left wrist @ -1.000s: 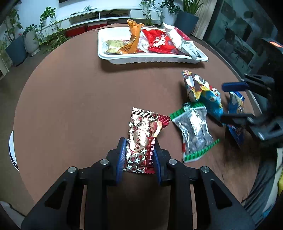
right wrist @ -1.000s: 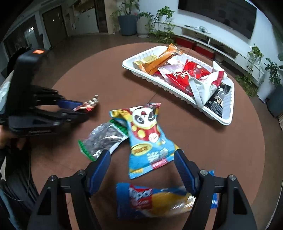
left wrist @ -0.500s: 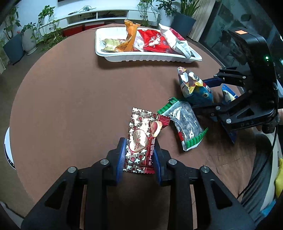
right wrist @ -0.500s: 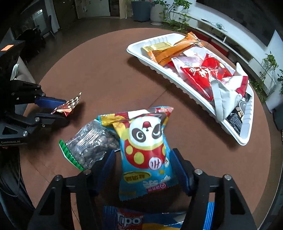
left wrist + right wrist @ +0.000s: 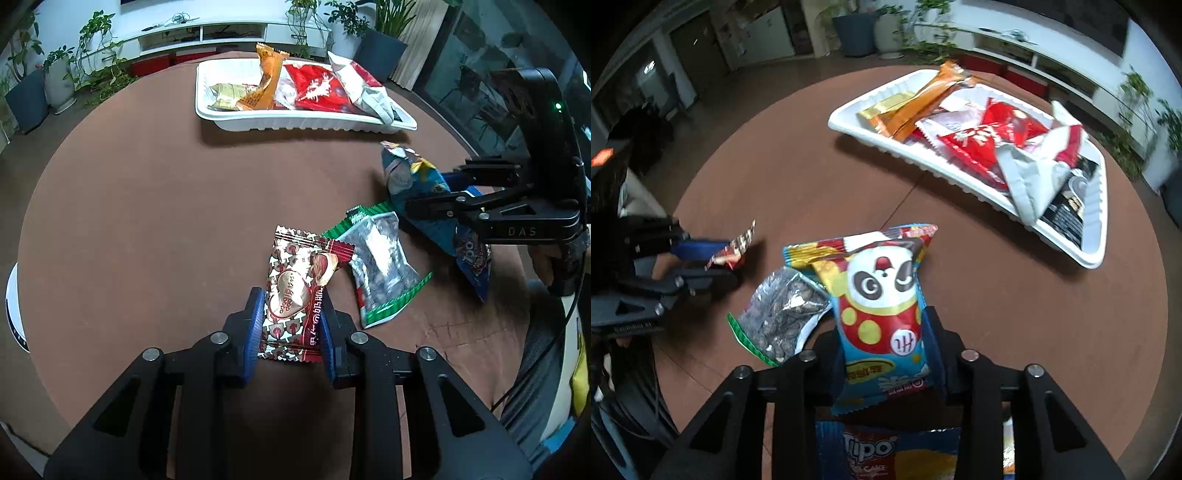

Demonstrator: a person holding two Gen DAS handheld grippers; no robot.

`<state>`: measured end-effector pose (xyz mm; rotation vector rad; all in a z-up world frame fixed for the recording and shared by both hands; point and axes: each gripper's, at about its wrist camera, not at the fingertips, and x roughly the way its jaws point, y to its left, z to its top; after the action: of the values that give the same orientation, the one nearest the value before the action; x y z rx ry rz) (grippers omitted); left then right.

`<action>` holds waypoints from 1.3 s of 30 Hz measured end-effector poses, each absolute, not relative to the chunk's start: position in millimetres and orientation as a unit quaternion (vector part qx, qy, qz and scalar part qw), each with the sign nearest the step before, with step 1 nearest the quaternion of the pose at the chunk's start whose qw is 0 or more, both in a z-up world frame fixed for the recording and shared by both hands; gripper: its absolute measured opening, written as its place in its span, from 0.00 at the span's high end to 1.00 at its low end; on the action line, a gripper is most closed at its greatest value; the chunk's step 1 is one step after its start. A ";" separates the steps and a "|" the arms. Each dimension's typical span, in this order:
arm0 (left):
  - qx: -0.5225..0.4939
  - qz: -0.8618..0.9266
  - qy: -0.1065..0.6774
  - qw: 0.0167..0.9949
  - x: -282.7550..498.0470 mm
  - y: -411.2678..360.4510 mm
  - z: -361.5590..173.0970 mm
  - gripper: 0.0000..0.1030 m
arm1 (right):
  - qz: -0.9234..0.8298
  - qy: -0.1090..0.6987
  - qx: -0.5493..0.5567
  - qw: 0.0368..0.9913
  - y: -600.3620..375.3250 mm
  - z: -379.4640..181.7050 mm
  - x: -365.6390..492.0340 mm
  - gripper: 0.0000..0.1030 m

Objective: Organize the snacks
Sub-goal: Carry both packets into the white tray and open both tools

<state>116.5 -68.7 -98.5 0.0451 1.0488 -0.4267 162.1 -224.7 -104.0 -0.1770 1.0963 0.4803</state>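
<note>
Round brown table (image 5: 140, 206), plants + shelf behind | L view: left gripper (image 5: 290, 325) clamped on red-silver candy pack (image 5: 299, 291); seed bag (image 5: 380, 266) just right; white tray (image 5: 295, 123) w/ snacks far side | R view: right gripper (image 5: 882, 343) closing on panda snack bag (image 5: 882, 295), pads touching; Tipo pack (image 5: 871, 450) below.
</note>
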 end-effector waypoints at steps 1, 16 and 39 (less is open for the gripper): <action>0.021 -0.202 0.495 0.845 116.5 -68.1 -97.3 0.75 | 0.223 0.513 -0.073 0.826 -227.1 -102.0 160.3 0.64; -0.041 -0.228 0.476 0.848 126.3 -61.1 -76.3 0.76 | 0.203 0.449 0.154 0.857 -295.4 -60.8 126.7 0.64; -0.046 -0.195 0.423 0.883 305.3 -62.3 7.9 0.76 | 0.165 0.382 0.228 0.881 -303.5 22.6 231.7 0.64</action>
<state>305.3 -62.3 7.9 -0.0949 0.8815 -0.4064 231.7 -303.5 22.6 0.4745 0.7949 0.3430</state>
